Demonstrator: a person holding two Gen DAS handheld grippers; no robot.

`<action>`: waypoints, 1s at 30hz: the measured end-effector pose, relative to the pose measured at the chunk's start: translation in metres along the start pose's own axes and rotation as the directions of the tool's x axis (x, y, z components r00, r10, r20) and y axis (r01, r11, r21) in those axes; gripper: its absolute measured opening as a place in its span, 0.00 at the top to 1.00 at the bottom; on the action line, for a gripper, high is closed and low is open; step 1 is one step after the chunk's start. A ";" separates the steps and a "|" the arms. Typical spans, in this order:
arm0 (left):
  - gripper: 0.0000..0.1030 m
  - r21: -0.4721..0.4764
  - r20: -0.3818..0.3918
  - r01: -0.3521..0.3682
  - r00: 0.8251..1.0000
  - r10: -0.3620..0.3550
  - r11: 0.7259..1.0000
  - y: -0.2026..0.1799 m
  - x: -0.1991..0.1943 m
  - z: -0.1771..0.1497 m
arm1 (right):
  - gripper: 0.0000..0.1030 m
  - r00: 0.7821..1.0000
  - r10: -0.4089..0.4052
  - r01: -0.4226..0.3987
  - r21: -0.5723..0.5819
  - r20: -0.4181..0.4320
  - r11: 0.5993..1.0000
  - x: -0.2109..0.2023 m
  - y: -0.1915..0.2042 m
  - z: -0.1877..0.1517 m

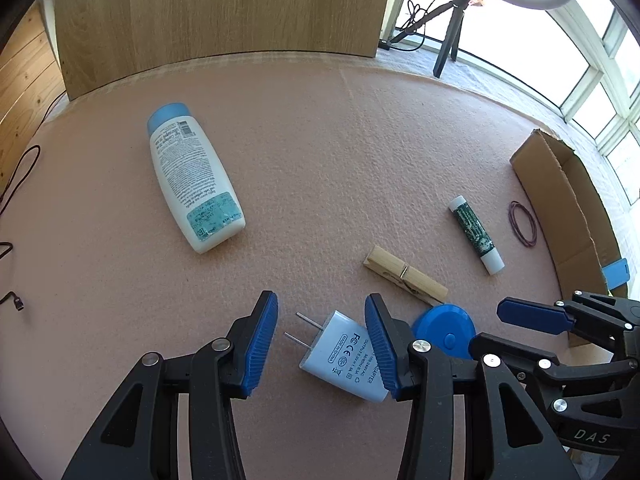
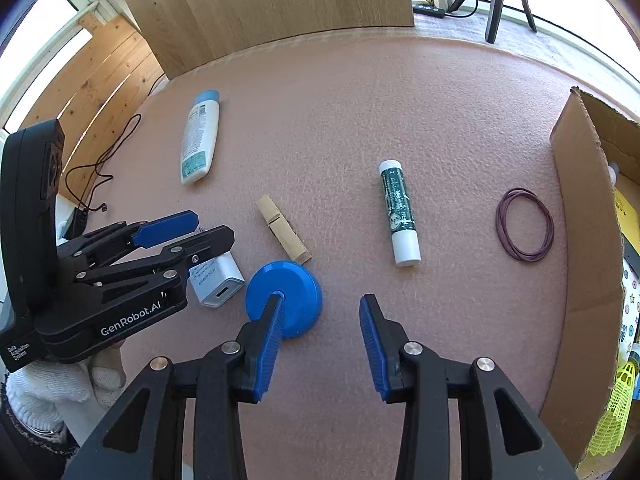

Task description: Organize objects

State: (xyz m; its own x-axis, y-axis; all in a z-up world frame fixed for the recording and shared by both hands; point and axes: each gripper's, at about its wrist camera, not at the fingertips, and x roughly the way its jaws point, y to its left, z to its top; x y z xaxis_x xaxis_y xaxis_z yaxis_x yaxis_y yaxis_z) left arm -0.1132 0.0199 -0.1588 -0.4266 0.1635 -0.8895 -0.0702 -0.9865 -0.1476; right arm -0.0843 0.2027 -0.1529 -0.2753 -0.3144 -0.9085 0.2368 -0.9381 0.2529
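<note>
My left gripper (image 1: 320, 344) is open over a white USB power adapter (image 1: 340, 356) lying on the pink mat; the adapter sits between the fingers, close to the right one. My right gripper (image 2: 322, 340) is open and empty, with its left finger over the rim of a blue round disc (image 2: 286, 296). The disc also shows in the left wrist view (image 1: 444, 330). A wooden clothespin (image 2: 282, 230), a green-and-white tube (image 2: 398, 212), a loop of purple rubber bands (image 2: 524, 224) and a white bottle with a blue cap (image 1: 192, 176) lie on the mat.
An open cardboard box (image 2: 580, 240) stands at the right edge, holding a yellow-green shuttlecock (image 2: 616, 412) and other items. A wooden panel (image 1: 224, 12) stands behind the mat. Black cables (image 2: 96, 168) lie at the left. A tripod (image 1: 452, 28) stands by the window.
</note>
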 end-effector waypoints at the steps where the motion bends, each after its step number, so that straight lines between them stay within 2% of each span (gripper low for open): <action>1: 0.53 0.000 0.003 0.002 1.000 -0.002 1.000 0.001 -0.002 0.001 | 0.61 1.000 -0.006 0.006 -0.013 -0.003 1.000 0.004 0.005 0.000; 4: 0.53 0.028 -0.004 0.007 1.000 -0.007 1.000 -0.001 -0.002 0.005 | 0.60 1.000 -0.020 0.019 -0.046 -0.023 0.999 0.016 0.016 0.001; 6: 0.53 0.051 -0.011 0.012 1.000 -0.012 0.999 -0.005 0.000 0.006 | 0.56 1.000 -0.024 0.023 -0.049 -0.018 0.999 0.019 0.018 0.001; 11: 0.53 0.107 -0.045 0.009 0.999 -0.005 0.994 -0.013 0.009 0.011 | 0.56 1.000 -0.011 0.009 -0.062 -0.021 0.998 0.017 0.020 0.000; 18: 0.53 0.156 -0.072 0.016 0.997 -0.005 0.988 -0.026 0.021 0.024 | 0.56 0.999 -0.036 0.033 -0.094 -0.028 0.995 0.019 0.024 -0.003; 25: 0.53 0.134 -0.058 0.014 0.998 -0.007 0.991 -0.028 0.028 0.041 | 0.56 0.999 -0.041 0.040 -0.043 -0.021 0.998 0.016 0.006 -0.002; 30: 0.53 0.089 -0.039 0.034 0.999 -0.030 0.995 -0.016 0.014 0.040 | 0.56 0.999 -0.035 0.034 -0.039 -0.021 0.999 0.011 0.000 -0.002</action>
State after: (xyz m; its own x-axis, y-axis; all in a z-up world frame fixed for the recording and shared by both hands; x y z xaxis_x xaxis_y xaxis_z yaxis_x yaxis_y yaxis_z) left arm -0.1545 0.0381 -0.1517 -0.3891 0.1932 -0.9007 -0.1645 -0.9766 -0.1384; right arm -0.0857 0.1995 -0.1640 -0.2642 -0.2782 -0.9235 0.2635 -0.9419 0.2084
